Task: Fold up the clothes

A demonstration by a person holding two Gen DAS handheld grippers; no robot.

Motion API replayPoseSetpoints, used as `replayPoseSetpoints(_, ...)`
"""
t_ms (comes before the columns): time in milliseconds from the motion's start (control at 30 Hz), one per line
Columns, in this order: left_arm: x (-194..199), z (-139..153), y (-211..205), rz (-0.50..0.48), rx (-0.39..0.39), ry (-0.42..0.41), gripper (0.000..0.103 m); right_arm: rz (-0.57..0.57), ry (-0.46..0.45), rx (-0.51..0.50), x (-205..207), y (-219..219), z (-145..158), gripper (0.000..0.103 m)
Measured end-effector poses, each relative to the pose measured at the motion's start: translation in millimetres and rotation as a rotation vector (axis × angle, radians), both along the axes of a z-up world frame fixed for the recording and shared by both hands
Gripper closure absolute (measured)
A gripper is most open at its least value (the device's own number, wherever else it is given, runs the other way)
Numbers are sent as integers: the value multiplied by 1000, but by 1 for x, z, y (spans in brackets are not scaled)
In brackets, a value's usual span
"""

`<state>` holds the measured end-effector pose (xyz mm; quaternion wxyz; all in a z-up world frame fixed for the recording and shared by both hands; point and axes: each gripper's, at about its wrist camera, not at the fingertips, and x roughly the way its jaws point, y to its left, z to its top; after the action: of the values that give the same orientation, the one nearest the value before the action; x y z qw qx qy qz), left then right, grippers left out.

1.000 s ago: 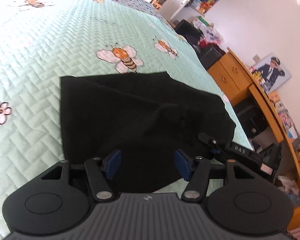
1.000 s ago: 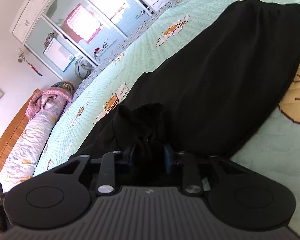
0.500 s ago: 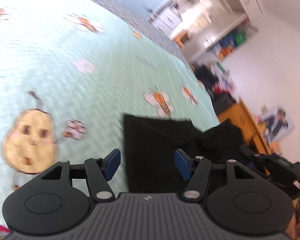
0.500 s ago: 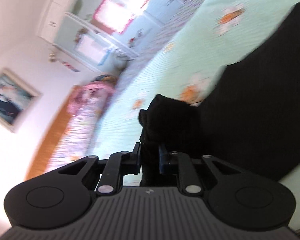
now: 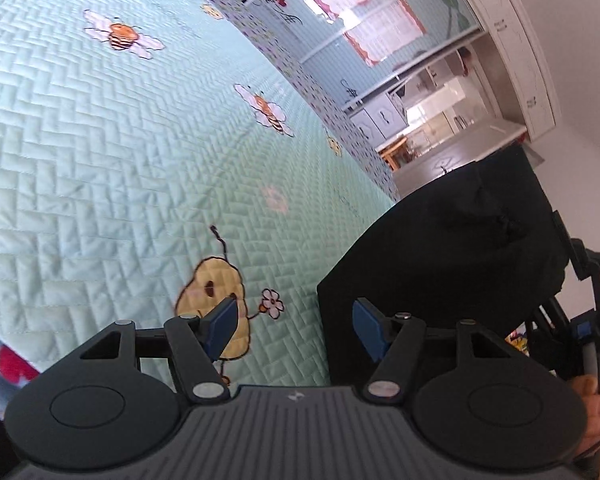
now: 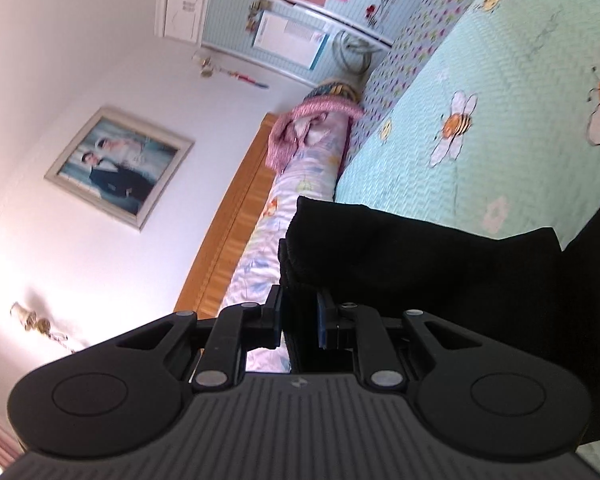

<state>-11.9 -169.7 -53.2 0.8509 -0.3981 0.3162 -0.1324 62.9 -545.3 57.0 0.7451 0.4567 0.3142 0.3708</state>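
A black garment [image 5: 440,264] hangs lifted over the mint quilted bedspread [image 5: 100,152], to the right in the left wrist view. My left gripper [image 5: 294,330] is open with nothing between its blue pads, and the garment's left edge runs just behind its right finger. In the right wrist view my right gripper [image 6: 300,322] is shut on a bunched fold of the black garment [image 6: 420,264], which drapes away to the right. The other gripper's body [image 5: 588,320] and a hand show at the far right of the left wrist view.
The bedspread [image 6: 500,128] carries bee, flower and pear prints. A rolled floral blanket [image 6: 300,168] lies along the wooden headboard [image 6: 228,232]. A framed picture [image 6: 118,166] hangs on the wall, with a white and blue wardrobe [image 5: 380,40] beyond the bed.
The right gripper has lifted the bunched garment off the bed and swung toward the headboard. The left gripper has swung left off the garment and now looks across bare bedspread.
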Motion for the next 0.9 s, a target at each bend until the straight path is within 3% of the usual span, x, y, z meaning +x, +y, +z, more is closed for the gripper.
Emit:
replayPoseSetpoints(67, 1, 0, -1, -10, -8, 3, 37, 15, -10, -17, -4, 2, -2, 85)
replayPoseSetpoints(233, -11, 24, -32, -176, 9, -111, 37, 30, -14, -53, -2, 7, -1, 85)
replayPoseSetpoints(300, -24, 31, -42, -213, 40, -149, 37, 53, -1, -61, 5, 10, -2, 85)
replayPoseSetpoints(400, -33, 34, -61, -256, 156, -149, 37, 121, 70, -89, 23, 18, -8, 85)
replayPoseSetpoints(533, -33, 25, -44, -177, 110, -120, 37, 247, 119, -180, 41, 49, -7, 85)
replayPoseSetpoints(733, -31, 11, -14, -48, 23, -73, 37, 319, 24, -267, 34, 82, 7, 85)
replayPoseSetpoints(800, -27, -4, 9, 8, -73, -49, 37, 334, 6, -300, 31, 90, 6, 85)
replayPoseSetpoints(900, -26, -21, 34, 90, -147, 1, 37, 350, 10, -333, 28, 103, -4, 85)
